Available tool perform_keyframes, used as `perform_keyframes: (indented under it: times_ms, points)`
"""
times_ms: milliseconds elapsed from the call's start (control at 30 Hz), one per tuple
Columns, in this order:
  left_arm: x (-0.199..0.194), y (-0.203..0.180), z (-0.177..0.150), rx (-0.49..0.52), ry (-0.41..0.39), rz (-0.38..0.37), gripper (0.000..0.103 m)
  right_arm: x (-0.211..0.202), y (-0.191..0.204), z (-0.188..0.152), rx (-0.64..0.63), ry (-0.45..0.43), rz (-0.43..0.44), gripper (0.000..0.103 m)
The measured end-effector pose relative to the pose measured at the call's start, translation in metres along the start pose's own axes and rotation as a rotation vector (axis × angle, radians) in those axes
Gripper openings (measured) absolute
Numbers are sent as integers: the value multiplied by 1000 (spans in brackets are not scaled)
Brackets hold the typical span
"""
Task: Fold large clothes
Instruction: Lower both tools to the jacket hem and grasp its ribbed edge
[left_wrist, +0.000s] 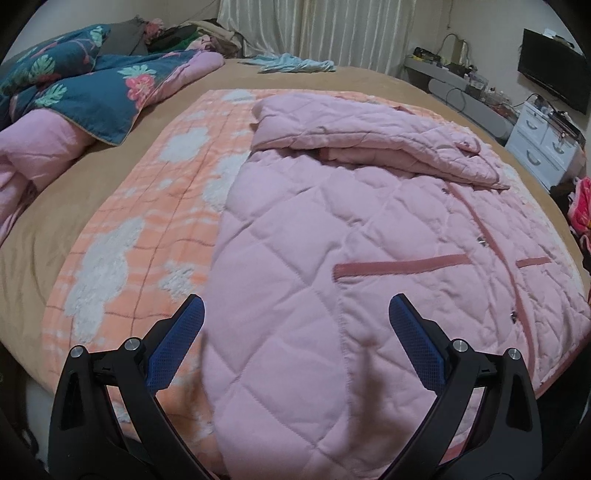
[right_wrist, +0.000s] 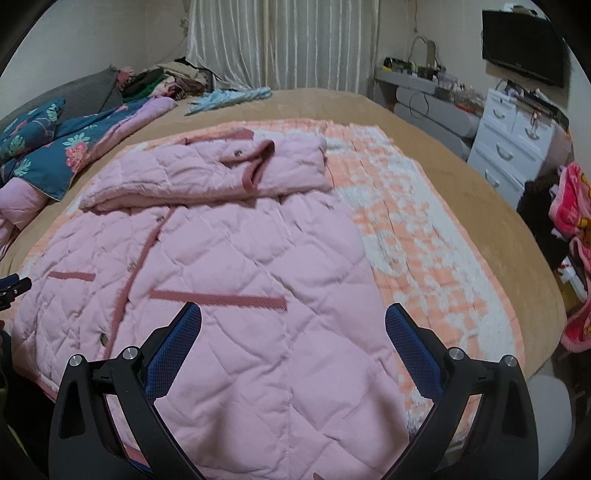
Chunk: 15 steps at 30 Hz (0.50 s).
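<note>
the pink quilted coat (left_wrist: 351, 236) is lying spread on an orange-and-white checked blanket (left_wrist: 147, 206), which is covering part of the tan bed (left_wrist: 37, 236). its top end, sleeves or collar already turned over into a thick band (right_wrist: 207, 173), is sitting at the far side, and the hem is coming toward the 2 grippers, so its long axis is running straight away from the fingers.

the left gripper (left_wrist: 295, 314) is hovering over the coat's left side edge near the hem, its blue pads wide apart and holding nothing; the edge is passing between the 2 fingers, with blanket under the left one and coat under the right one. the right gripper (right_wrist: 293, 317) is hanging over the coat's right half, fingers equally wide and empty, with the coat's right edge lying just beside its right finger. each is about as near to the hem as the other, 1 per side.

to my eye the next move is turning on that hem: both sets of fingers are needing to drop onto the near corners, then carry them away toward the folded band.

for containers, a white drawer unit (right_wrist: 509, 147) is standing by the wall, drawers shut, contents hidden. a floral duvet (left_wrist: 85, 85) is bunching at the bed's left.
</note>
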<state>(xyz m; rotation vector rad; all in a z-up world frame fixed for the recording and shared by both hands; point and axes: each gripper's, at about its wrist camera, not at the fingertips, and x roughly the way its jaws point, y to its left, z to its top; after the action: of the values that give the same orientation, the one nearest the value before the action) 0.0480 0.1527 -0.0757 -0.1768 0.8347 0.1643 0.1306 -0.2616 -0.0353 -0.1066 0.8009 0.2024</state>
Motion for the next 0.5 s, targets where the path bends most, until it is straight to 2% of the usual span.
perform_keyframes:
  times_ms: [133,300,500]
  points:
    - [4,10,-7,-14,21,7,94,7,-11,-9,40,49,22,99]
    - [9,20,-18,-40,70,-11,94,14,-21,-25,46,119,7,99]
    - [14,23,-33,-59,122,-51,94,18,-37,-44,94,194,62,99]
